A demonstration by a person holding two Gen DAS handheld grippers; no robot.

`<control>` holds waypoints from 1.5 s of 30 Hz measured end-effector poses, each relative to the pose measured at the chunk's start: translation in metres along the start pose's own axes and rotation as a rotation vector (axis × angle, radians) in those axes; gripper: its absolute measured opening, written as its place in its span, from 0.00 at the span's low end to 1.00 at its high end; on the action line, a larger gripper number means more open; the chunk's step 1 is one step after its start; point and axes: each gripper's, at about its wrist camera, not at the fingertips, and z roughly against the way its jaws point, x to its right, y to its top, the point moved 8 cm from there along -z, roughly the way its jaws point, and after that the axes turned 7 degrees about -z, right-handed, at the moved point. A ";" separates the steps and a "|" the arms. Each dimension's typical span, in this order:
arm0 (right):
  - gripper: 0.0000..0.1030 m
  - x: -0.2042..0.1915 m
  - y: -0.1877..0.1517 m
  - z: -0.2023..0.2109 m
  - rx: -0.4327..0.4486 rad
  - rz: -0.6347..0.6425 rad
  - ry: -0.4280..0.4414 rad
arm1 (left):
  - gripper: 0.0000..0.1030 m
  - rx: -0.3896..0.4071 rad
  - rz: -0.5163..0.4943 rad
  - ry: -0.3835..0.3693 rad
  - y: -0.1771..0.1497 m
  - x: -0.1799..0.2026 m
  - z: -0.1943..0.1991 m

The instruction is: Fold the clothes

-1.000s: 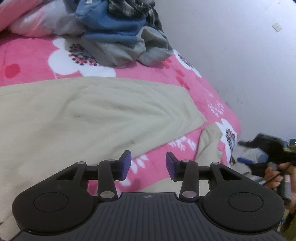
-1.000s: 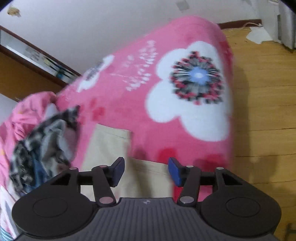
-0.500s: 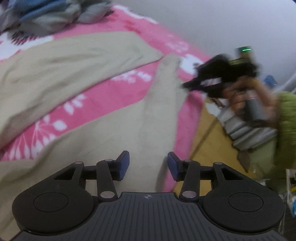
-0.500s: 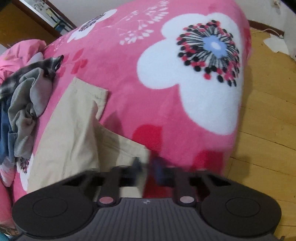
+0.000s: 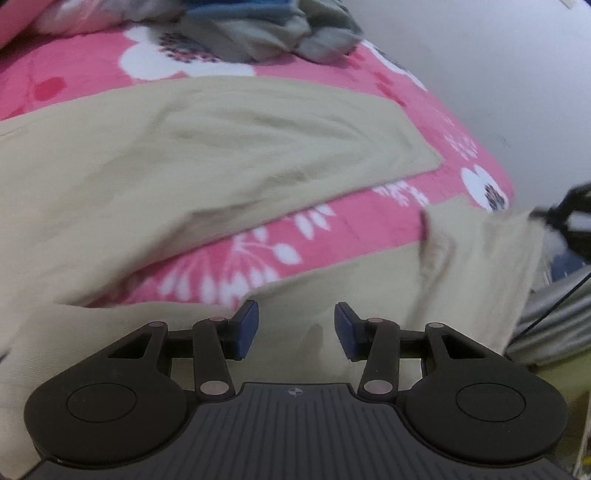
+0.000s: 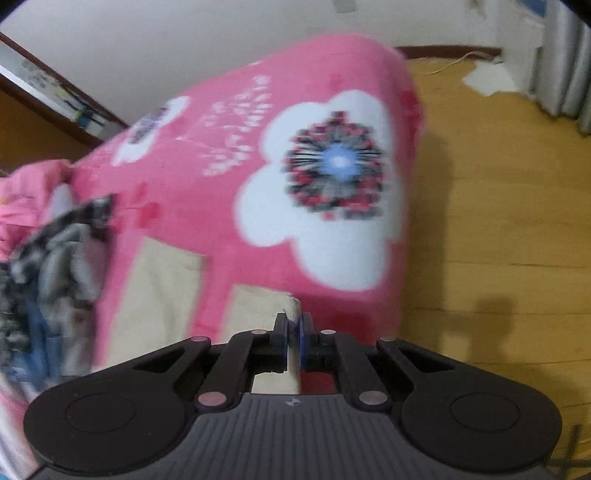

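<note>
- The right gripper (image 6: 293, 334) is pinching the corner of the beige trousers (image 6: 258, 306), its blue pads pressed together on the cloth at the hem of one leg.
- The left gripper (image 5: 295, 328) is hovering over the near leg of the beige trousers (image 5: 207, 155), fingers spread wide and holding nothing.
- The trousers are lying spread flat across the pink floral blanket (image 5: 258, 243), the two legs splayed apart with a wedge of blanket showing between them.
- In the left wrist view, the far end of the near leg is hanging at the bed's right edge, where a dark blurred shape (image 5: 569, 218) is showing; I cannot tell what it is.
- Beyond the trousers, a pile of other clothes (image 5: 269, 33), grey and blue, is sitting near the wall, apart from the trousers.
- In the right wrist view that pile (image 6: 51, 258) is showing at the left, blurred.
- The blanket's big white flower (image 6: 332, 184) is filling the middle, and the wooden floor (image 6: 498, 221) is stretching off to the right.
</note>
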 end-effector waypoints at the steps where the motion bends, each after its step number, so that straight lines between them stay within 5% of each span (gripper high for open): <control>1: 0.05 -0.018 0.000 0.011 -0.007 0.009 0.058 | 0.44 0.012 0.006 0.012 0.002 -0.003 0.004; 6: 0.05 -0.092 0.003 0.087 0.013 0.090 0.305 | 0.44 0.096 0.013 0.073 0.019 -0.010 0.030; 8: 0.05 -0.090 0.007 0.110 0.065 0.141 0.312 | 0.44 0.109 0.005 0.095 0.021 -0.012 0.033; 14: 0.06 0.032 0.024 0.035 0.050 0.022 0.061 | 0.44 0.040 -0.004 0.130 0.001 -0.019 0.012; 18: 0.06 0.105 0.018 -0.046 -0.048 0.022 -0.112 | 0.44 -0.005 -0.042 0.155 -0.014 -0.021 0.002; 20: 0.09 0.119 0.018 -0.062 -0.058 0.017 -0.147 | 0.44 -0.006 -0.051 0.157 -0.016 -0.023 0.003; 24: 0.10 0.101 0.038 -0.042 0.104 0.120 -0.186 | 0.44 0.003 -0.028 0.159 -0.014 -0.027 0.005; 27: 0.10 0.050 0.039 -0.031 0.123 0.354 -0.144 | 0.44 0.016 0.001 0.156 -0.012 -0.028 0.012; 30: 0.17 -0.024 -0.002 -0.040 0.020 0.735 -0.037 | 0.44 0.026 0.014 0.164 -0.012 -0.031 0.018; 33: 0.43 -0.084 -0.075 -0.063 -0.134 1.130 0.092 | 0.44 0.030 0.010 0.175 -0.013 -0.034 0.020; 36: 0.46 -0.115 -0.141 -0.086 -0.224 1.480 0.167 | 0.44 0.028 -0.039 0.168 -0.010 -0.032 0.015; 40: 0.47 -0.129 -0.176 -0.120 -0.323 1.700 0.162 | 0.44 0.025 -0.105 0.159 -0.007 -0.030 0.008; 43: 0.40 -0.123 -0.186 -0.138 -0.441 1.775 0.119 | 0.44 0.023 -0.150 0.154 -0.005 -0.028 0.003; 45: 0.08 -0.120 -0.191 -0.146 -0.469 1.843 0.069 | 0.44 0.020 -0.162 0.158 -0.005 -0.029 -0.002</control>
